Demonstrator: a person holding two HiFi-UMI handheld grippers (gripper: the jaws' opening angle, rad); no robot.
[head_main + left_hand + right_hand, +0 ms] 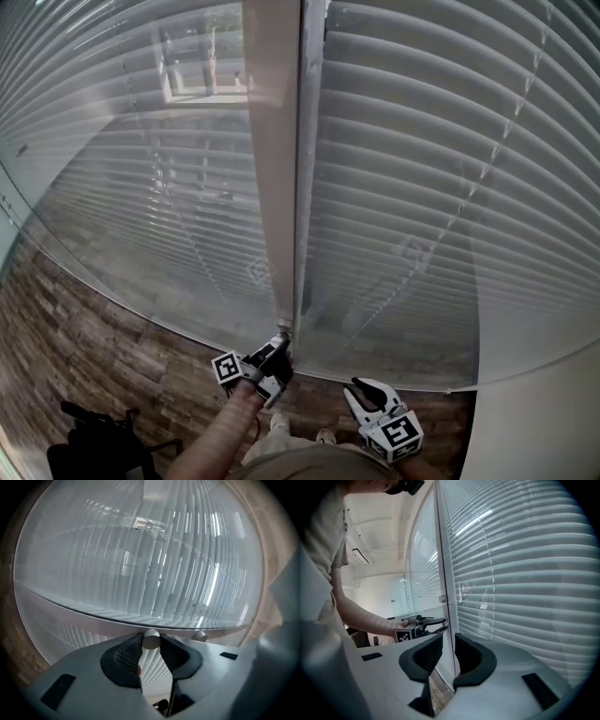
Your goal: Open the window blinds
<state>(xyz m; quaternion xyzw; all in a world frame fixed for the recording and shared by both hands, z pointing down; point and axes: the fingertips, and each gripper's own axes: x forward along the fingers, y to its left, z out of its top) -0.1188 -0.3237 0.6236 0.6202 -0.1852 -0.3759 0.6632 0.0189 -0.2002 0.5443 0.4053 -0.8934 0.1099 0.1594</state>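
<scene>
The right gripper [448, 640] has its jaws apart with nothing between them, pointed at a vertical frame [446, 550], with horizontal-slatted blinds [525, 573] filling the right, while at left a person's arm [361, 616] holds the left gripper [443, 625] at that frame.

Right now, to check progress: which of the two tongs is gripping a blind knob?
The left tongs: they clamp a small round white knob by the blinds. The right tongs stand open, gripping nothing.
</scene>
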